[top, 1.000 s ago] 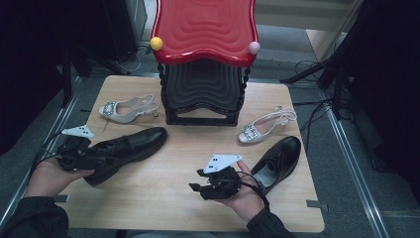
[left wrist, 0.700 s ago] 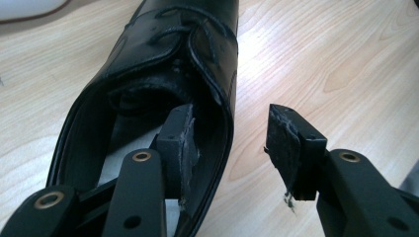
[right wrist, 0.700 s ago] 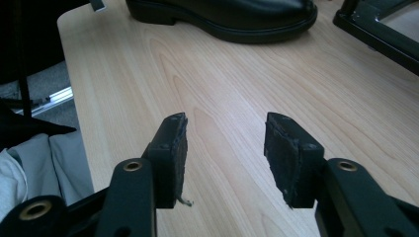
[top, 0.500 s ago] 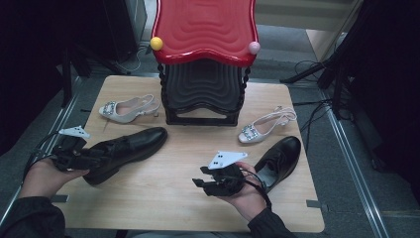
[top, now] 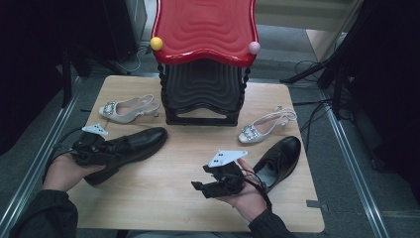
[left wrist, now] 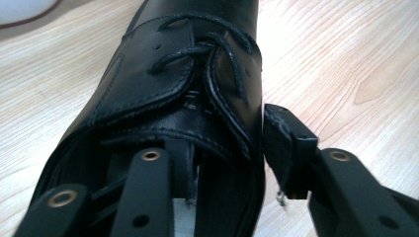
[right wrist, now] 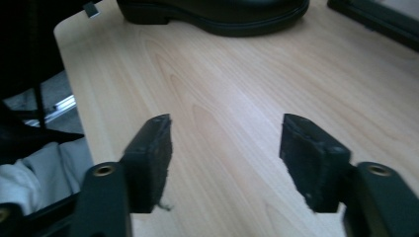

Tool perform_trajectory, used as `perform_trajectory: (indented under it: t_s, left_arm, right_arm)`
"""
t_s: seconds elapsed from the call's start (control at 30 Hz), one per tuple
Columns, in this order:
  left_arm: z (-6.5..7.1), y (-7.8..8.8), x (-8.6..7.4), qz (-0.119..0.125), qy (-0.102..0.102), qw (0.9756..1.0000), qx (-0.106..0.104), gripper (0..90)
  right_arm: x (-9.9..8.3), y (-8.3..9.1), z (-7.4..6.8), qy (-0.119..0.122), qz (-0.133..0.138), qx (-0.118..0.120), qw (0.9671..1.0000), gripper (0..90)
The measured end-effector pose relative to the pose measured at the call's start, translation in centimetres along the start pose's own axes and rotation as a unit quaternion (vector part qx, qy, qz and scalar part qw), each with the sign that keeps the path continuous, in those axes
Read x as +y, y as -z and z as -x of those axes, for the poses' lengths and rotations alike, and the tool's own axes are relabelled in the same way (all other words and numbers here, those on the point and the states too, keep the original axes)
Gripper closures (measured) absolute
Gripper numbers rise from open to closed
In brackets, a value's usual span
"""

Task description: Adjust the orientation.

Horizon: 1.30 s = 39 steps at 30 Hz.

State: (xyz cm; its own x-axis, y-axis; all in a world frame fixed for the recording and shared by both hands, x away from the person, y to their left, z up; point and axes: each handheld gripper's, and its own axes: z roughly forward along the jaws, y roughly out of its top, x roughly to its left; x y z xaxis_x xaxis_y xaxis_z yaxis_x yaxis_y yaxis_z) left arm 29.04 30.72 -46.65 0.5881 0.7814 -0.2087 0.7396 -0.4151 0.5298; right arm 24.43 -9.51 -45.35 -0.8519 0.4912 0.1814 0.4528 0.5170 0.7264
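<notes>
In the left gripper view, one jaw of the left gripper (left wrist: 222,163) stood inside the opening of the black lace-up shoe (left wrist: 183,94), and the other jaw stood outside, against the shoe's outer wall. The jaws had just been closing, with the side wall of the shoe between them; the outer pad touched the leather, but I could not tell if the pads already pressed firmly on it. Ahead of these jaws the laces and the tongue ran away toward the toe, and the shoe lay on the wooden table (left wrist: 346,64). In the high view the left gripper (top: 91,148) sat at the heel end of this shoe (top: 131,146), held by the person's left hand (top: 64,171). The right gripper (right wrist: 225,148) had its jaws apart with nothing between them; they had just been opening, and below them was only bare table top. Far ahead of these jaws lay the sole of the same lace-up shoe (right wrist: 217,12). In the high view the right gripper (top: 218,181) rested in the right hand (top: 247,198), and the second black shoe (top: 277,158) lay just beside it, behind the jaws. Farther off stood two pale slingback heels (top: 126,109) (top: 265,126) on either side of a black stand with a red top (top: 205,29).
</notes>
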Motion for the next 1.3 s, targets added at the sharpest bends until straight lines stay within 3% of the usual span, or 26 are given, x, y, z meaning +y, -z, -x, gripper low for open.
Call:
perform_trajectory:
  t_s: [0.1, 0.2, 0.33, 0.5, 0.63, 0.77, 0.93, 1.1, 1.3]
  left_arm:
    - [-0.1, -0.1, 0.1, 0.001, 0.0, 0.9999, -0.013, 68.8]
    - [-0.1, -0.2, 0.4, 0.002, -0.001, 0.9996, -0.028, 75.6]
    - [0.1, -0.2, 0.8, 0.004, -0.001, 0.9996, -0.028, 80.1]
    - [0.5, 0.2, 1.4, 0.01, -0.006, 0.9997, -0.023, 81.2]
    - [1.0, 0.6, 2.0, 0.026, -0.007, 0.999, -0.036, 81.5]
    - [2.1, 0.6, 2.9, 0.035, -0.016, 0.9982, -0.045, 81.4]
    - [3.5, 0.3, 4.1, 0.04, -0.027, 0.9974, -0.053, 81.4]
    - [4.9, -0.7, 5.1, 0.034, -0.042, 0.9968, -0.06, 81.5]
    - [6.7, -2.3, 6.3, 0.021, -0.058, 0.9955, -0.073, 81.5]
  right_arm:
    - [0.1, 0.0, 0.1, -0.015, -0.006, -0.007, 0.9998, 19.1]
    - [0.0, 0.0, 0.2, -0.018, -0.004, -0.014, 0.9997, 15.7]
    - [0.1, 0.3, 0.2, -0.021, 0.004, -0.019, 0.9996, 13.2]
    - [-0.1, 0.5, 0.0, 0.008, 0.011, -0.022, 0.9997, 3.8]
    - [-0.2, 0.6, -0.4, 0.026, 0.019, -0.031, 0.999, 3.8]
    - [-0.3, 0.5, -0.6, 0.027, 0.017, -0.05, 0.9982, 3.9]
    - [-0.4, 0.6, -0.8, 0.03, 0.019, -0.055, 0.9978, 3.9]
    - [-0.5, 0.8, -0.8, 0.021, 0.022, -0.069, 0.9972, 8.1]
    - [-0.7, 0.8, -1.4, 0.04, 0.023, -0.073, 0.9962, 8.2]
